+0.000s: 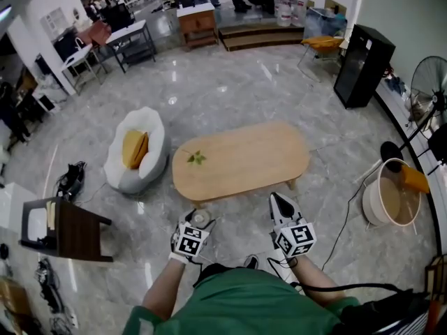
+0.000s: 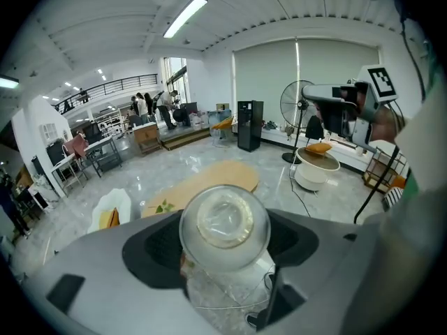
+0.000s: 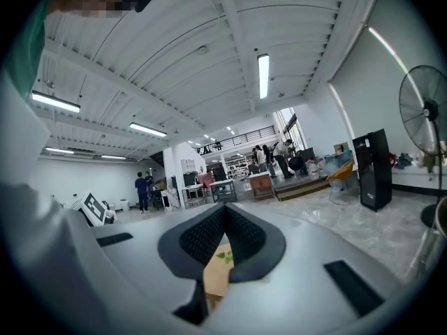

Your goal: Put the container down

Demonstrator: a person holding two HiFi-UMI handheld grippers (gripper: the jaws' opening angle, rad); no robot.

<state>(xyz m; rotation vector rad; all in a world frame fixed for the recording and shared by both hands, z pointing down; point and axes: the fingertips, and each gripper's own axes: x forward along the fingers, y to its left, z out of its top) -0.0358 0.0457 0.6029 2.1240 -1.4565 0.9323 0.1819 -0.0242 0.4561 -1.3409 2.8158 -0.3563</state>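
Wooden table [image 1: 241, 160] on marble floor [image 1: 223, 89]; left tongs [image 1: 200, 220] grip container [image 2: 225, 225].

Head view steeply down over wooden table [image 1: 258, 155], gripper views low along their jaws, sharing it

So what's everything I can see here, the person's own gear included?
Table: one, light wood, oval, centre of floor.
Leaf sprig: one, green, on the table's left end.
Beanbag seat: one, white with yellow cushion, left of the table.
Tub: one, cream, right of the table.
Cabinet: one, black, far right.
Fan: one, dark, right edge.
Container: one, clear, before the person.
Left gripper: one, grey, shut on the container.
Right gripper: one, grey, shut, empty.
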